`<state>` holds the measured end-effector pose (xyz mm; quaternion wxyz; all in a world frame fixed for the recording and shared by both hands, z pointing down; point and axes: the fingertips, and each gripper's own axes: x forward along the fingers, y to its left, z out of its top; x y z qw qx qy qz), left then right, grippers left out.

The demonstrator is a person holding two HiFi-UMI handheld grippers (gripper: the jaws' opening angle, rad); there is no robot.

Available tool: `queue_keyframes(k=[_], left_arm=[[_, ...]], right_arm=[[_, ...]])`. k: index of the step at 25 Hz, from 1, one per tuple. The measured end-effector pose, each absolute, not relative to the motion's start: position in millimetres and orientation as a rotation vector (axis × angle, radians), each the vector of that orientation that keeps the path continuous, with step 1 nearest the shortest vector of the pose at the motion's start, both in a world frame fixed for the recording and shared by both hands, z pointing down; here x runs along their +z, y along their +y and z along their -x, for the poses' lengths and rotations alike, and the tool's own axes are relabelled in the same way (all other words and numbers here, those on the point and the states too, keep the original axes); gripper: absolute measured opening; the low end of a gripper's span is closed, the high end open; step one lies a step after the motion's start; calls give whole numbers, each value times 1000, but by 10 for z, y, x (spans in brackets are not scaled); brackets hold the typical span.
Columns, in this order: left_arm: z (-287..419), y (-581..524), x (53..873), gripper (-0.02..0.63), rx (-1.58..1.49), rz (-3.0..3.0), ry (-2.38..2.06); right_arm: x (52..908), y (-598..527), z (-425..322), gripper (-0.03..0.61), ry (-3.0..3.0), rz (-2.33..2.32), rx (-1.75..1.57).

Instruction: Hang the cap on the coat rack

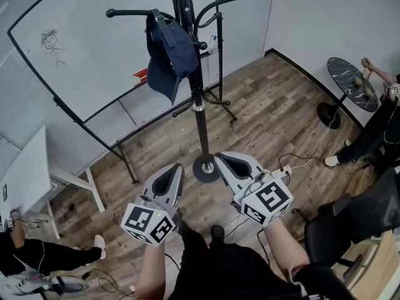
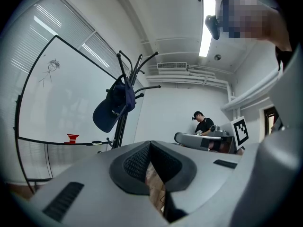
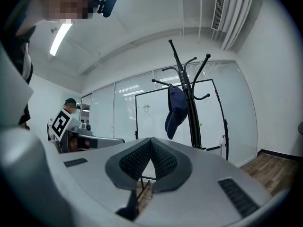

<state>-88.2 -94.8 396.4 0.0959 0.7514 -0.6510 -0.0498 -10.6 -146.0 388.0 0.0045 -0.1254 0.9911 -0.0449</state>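
Note:
A dark blue cap (image 1: 167,54) hangs from an upper hook of the black coat rack (image 1: 200,114), brim pointing down. The same cap (image 2: 113,109) shows in the left gripper view, up left of the jaws, and the cap (image 3: 176,109) hangs on the rack (image 3: 191,103) in the right gripper view. Both grippers are held low, near the person's body and well short of the rack. My left gripper (image 1: 177,167) is shut with nothing in it. My right gripper (image 1: 218,157) is shut and empty too, beside the rack's round base (image 1: 206,167).
A whiteboard on a black frame (image 1: 75,61) stands behind the rack. At the left is a white table (image 1: 28,174), at the right a small round dark table (image 1: 352,83) with a seated person. Cables (image 1: 300,158) lie on the wooden floor.

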Motion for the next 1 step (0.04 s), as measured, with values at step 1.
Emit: queue_keyframes(k=[1], left_arm=[[886, -949, 3957, 14, -146, -2230, -1928]], right_arm=[[3881, -1460, 115, 32, 3106, 395, -141]])
